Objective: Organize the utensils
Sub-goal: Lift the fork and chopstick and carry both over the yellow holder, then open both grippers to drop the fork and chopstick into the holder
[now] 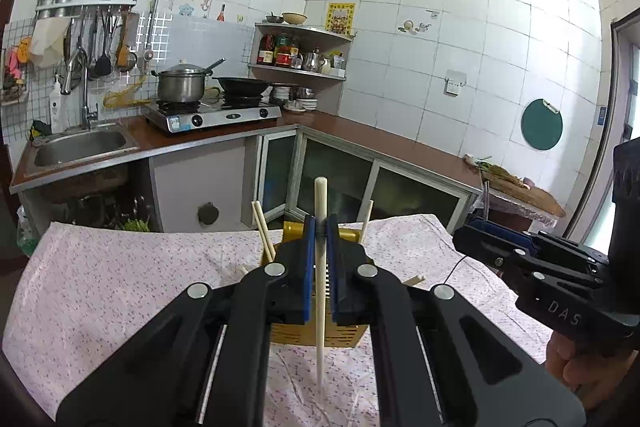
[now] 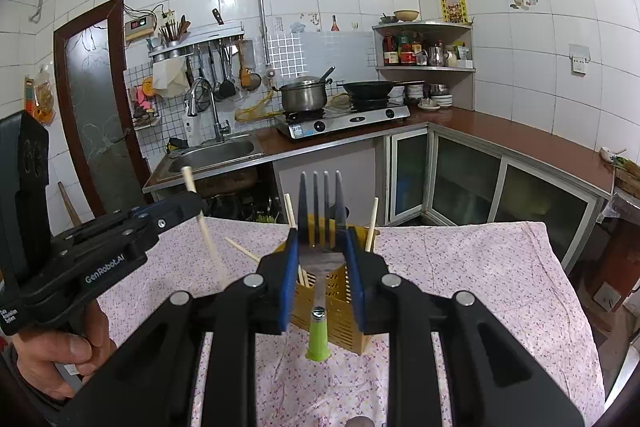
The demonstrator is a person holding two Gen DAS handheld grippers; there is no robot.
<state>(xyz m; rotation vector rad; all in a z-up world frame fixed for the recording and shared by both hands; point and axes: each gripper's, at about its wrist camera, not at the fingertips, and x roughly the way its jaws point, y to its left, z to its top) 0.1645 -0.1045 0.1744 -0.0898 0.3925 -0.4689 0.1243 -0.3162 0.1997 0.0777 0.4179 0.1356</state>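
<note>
Jaws: left gripper (image 1: 320, 227) clamps 1 chopstick (image 1: 321, 267), right gripper (image 2: 322, 247) clamps 1 fork (image 2: 321, 211); 1 yellow holder (image 2: 340, 311) w/ chopsticks

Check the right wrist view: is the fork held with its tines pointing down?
No, the fork stands tines up, green handle down.

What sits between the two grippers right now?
In the right wrist view, only floral cloth and loose chopsticks beside the yellow holder.
</note>
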